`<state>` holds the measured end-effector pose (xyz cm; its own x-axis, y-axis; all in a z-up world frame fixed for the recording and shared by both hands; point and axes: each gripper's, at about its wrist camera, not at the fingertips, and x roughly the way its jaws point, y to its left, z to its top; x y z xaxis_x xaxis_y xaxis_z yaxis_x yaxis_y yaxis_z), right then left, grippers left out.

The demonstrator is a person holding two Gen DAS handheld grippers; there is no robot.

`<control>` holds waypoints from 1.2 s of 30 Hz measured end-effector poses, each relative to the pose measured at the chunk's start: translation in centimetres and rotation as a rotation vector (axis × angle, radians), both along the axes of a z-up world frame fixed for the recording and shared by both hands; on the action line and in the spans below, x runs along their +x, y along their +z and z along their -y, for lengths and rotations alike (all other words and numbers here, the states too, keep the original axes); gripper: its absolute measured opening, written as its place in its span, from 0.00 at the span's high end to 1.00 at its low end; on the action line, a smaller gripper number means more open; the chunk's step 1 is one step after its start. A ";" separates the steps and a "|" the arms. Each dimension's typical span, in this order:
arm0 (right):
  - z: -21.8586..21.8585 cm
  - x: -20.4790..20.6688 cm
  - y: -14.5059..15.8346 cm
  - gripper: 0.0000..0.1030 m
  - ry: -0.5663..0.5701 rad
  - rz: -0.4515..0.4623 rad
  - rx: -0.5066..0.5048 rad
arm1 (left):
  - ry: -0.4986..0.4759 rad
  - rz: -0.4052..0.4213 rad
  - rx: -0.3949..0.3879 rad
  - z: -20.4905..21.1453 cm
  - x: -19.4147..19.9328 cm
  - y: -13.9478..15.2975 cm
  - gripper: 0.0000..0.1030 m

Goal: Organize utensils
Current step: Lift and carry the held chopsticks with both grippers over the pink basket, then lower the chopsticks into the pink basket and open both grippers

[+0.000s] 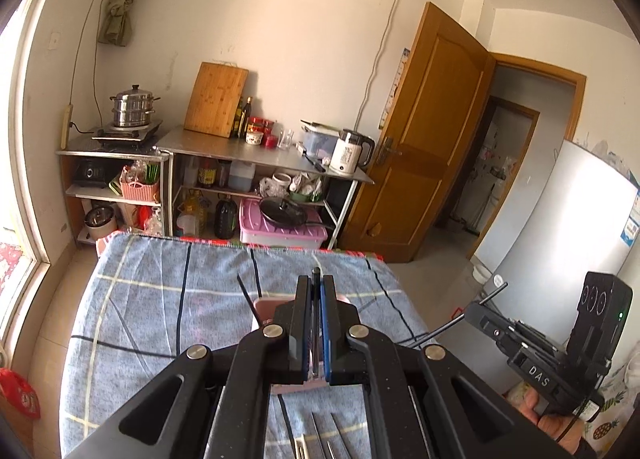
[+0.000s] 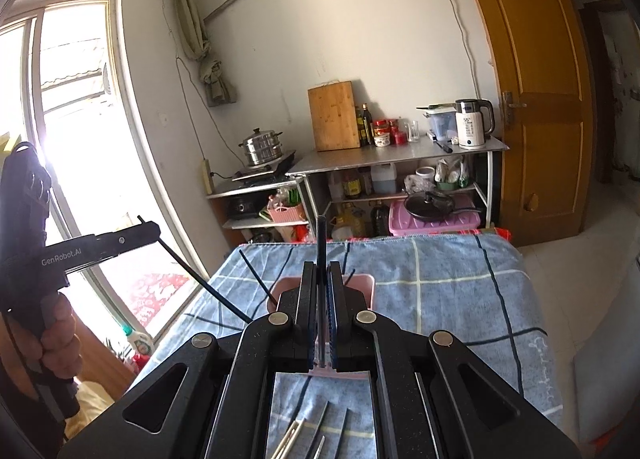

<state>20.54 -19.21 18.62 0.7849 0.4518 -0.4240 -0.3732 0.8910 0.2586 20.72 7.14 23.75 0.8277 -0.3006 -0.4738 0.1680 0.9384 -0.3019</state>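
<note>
Above pink holder (image 2: 366, 286): both grippers at 6 o'clock.
Left gripper (image 1: 316, 283): pinching black chopstick (image 1: 316, 274).
Right gripper (image 2: 321, 271): pinching black chopstick (image 2: 321, 237), upright.
Cloth (image 2: 448, 291): loose utensils (image 2: 320, 435) at 6 o'clock.

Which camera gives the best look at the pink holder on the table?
The right wrist view. The pink holder shows its far rim and right wall past the right gripper, with chopsticks leaning out. In the left wrist view the left gripper covers most of the holder; only its left corner shows.
</note>
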 end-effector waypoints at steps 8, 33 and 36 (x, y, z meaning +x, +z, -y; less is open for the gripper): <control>-1.3 2.2 0.3 0.96 -0.009 0.006 0.044 | 0.029 -0.006 -0.022 -1.4 2.7 -0.3 0.97; -3.9 7.8 -8.3 0.95 0.006 -0.210 0.059 | 0.037 -0.224 -0.082 -2.7 9.3 -11.4 0.96; -4.2 8.2 -8.8 0.95 0.016 -0.231 0.054 | 0.049 -0.222 -0.043 -2.4 9.5 -11.6 0.96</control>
<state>28.73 -15.02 9.84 0.6623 0.4907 -0.5662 -0.3126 0.8678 0.3863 30.20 9.57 12.12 0.7186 -0.2870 -0.6335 0.0478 0.9291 -0.3667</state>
